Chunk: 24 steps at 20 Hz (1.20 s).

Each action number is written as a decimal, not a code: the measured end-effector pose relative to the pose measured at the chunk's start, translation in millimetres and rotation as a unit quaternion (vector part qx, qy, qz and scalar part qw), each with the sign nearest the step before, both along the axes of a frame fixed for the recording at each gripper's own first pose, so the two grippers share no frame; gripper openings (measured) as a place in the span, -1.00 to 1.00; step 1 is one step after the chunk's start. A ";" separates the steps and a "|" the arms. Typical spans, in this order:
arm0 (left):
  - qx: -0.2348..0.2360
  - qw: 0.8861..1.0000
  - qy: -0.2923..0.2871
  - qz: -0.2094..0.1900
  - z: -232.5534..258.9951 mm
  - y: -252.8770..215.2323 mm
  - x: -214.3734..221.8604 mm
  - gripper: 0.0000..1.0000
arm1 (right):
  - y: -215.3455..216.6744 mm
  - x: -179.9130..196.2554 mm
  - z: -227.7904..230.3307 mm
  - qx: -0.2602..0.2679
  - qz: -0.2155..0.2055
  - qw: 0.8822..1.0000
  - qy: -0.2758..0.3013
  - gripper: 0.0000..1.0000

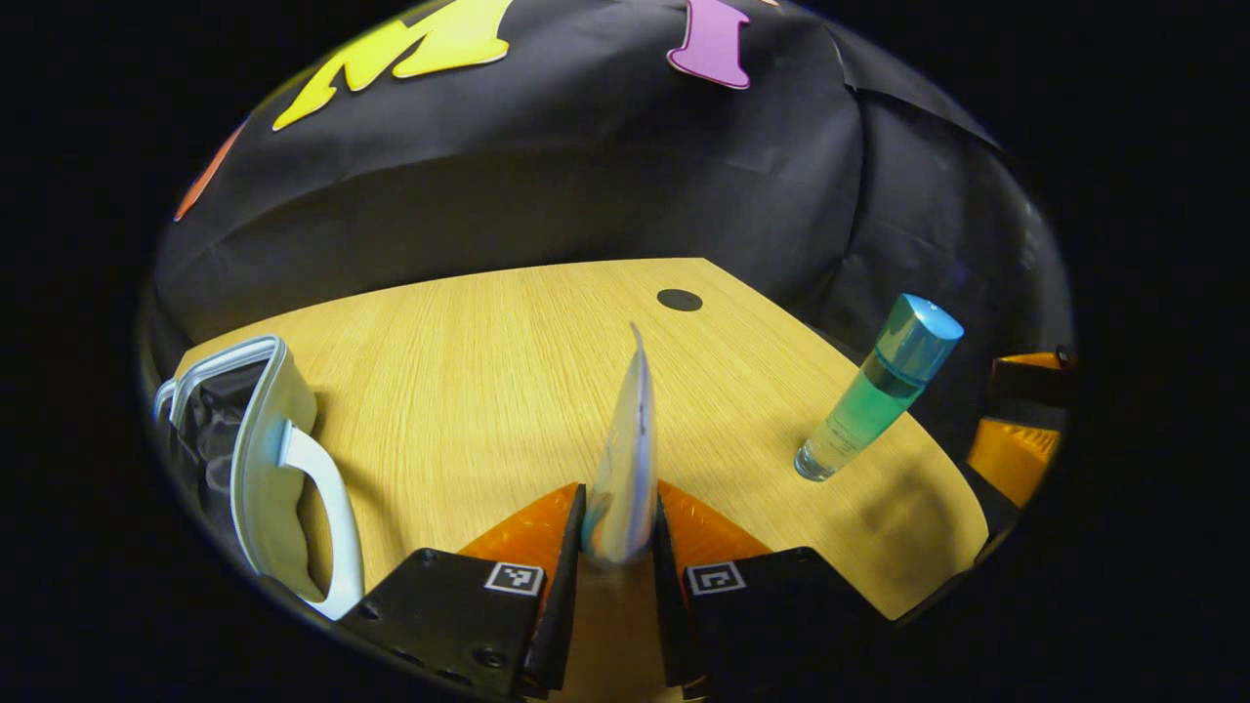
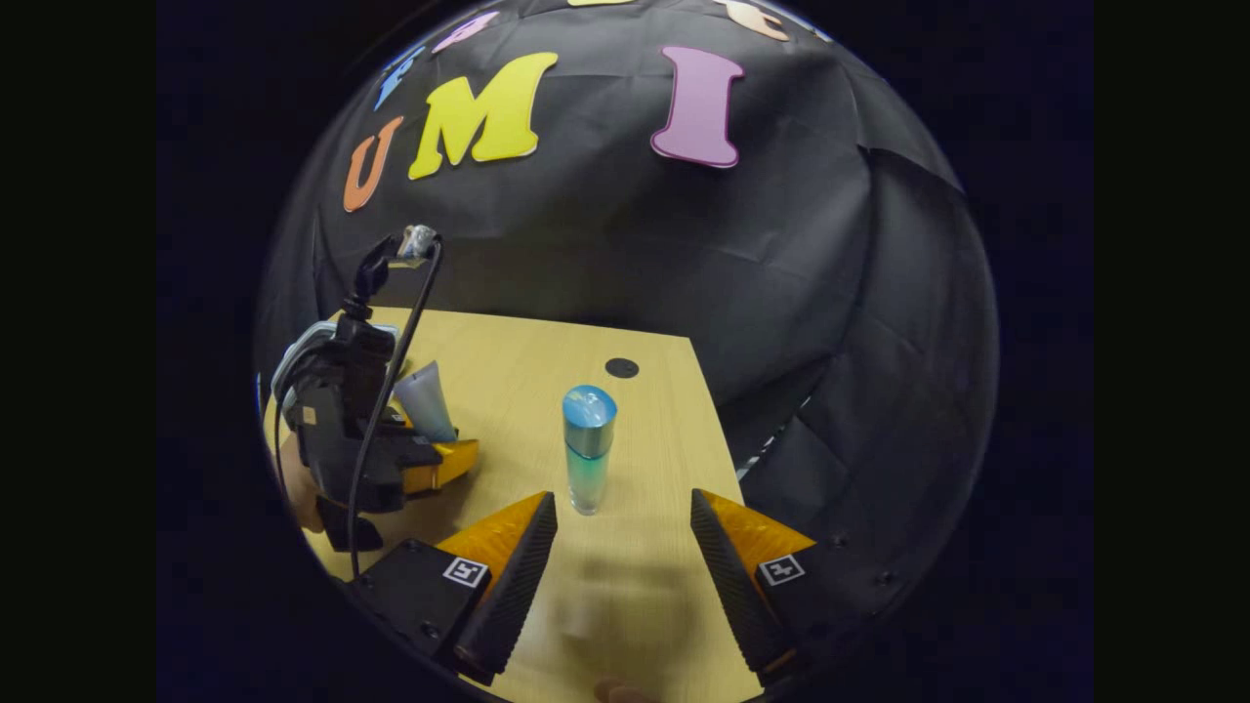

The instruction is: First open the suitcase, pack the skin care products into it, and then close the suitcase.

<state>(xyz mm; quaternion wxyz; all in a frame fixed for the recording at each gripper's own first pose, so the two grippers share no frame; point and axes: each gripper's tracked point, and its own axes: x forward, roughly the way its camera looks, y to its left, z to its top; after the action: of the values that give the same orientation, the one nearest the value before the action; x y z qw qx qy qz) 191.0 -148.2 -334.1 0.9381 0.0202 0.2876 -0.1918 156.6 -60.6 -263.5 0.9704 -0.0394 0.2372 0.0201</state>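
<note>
A flat squeeze tube (image 1: 625,439) is gripped edge-on between the closed jaws of the left gripper (image 1: 617,527), its crimped end pointing up and away. It is presumably held by its thin sides so that it can be carried clear of the tabletop (image 1: 469,371) and lowered into the suitcase (image 1: 256,459) without slipping. The suitcase is seen at the left edge of the left gripper view, lying open with its pale shell and white handle turned toward the camera and its dark lining exposed, so the opening step appears to be done and the case is ready to receive things.

In the right gripper view the right gripper (image 2: 623,547) is held low over the tabletop with its jaws spread wide and nothing between them. A blue-capped bottle (image 2: 589,444) of green liquid stands upright just ahead of them, roughly centred on the gap, which suggests it is lined up as the next item to be taken. The left gripper, with the tube in it, is also seen there at the left, well apart from the bottle.
</note>
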 end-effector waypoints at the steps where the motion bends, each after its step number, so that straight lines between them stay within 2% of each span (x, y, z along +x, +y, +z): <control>1: -0.005 1.000 0.000 -0.003 4.9 -2.9 -4.1 -0.22 | 1.9 3.6 -0.9 0.001 0.003 1.000 0.002 0.63; 7: -0.028 0.999 0.019 0.013 33.7 0.2 -50.4 -0.25 | 13.4 31.1 -14.6 -0.001 0.017 1.000 0.004 0.63; 10: -0.031 0.999 0.025 0.032 49.4 20.6 -77.9 -0.24 | 21.9 52.1 -24.8 0.014 0.012 1.000 0.006 0.63; 12: -0.031 0.997 0.030 0.060 58.7 44.7 -94.6 -0.25 | 27.3 62.0 -28.0 0.023 0.009 1.000 0.005 0.58; 16: -0.043 0.993 0.038 0.105 73.7 90.7 -122.2 -0.25 | 30.5 71.5 -34.2 0.018 0.003 1.000 0.000 0.30; 18: -0.044 0.990 0.037 0.125 82.1 117.6 -133.7 -0.25 | 33.2 72.8 -39.6 0.007 0.010 1.000 0.002 0.07; 19: -0.042 0.989 0.035 0.136 86.4 131.6 -135.4 -0.25 | 34.4 72.5 -38.1 0.010 0.011 1.000 0.000 -0.15; 22: -0.033 0.985 0.032 0.164 96.7 172.3 -135.2 -0.25 | 35.6 65.5 -34.8 0.014 -0.002 1.000 0.007 -0.26; 24: -0.009 0.984 0.033 0.175 98.9 209.2 -129.4 -0.25 | 41.4 47.6 -24.7 0.018 -0.007 1.000 0.007 -0.34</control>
<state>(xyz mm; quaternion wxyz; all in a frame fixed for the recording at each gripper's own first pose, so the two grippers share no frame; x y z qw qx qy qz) 61.7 61.0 -235.2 0.9474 -0.0454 0.3156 -0.0282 204.2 -19.1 -288.2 0.9694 -0.0204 0.2441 0.0182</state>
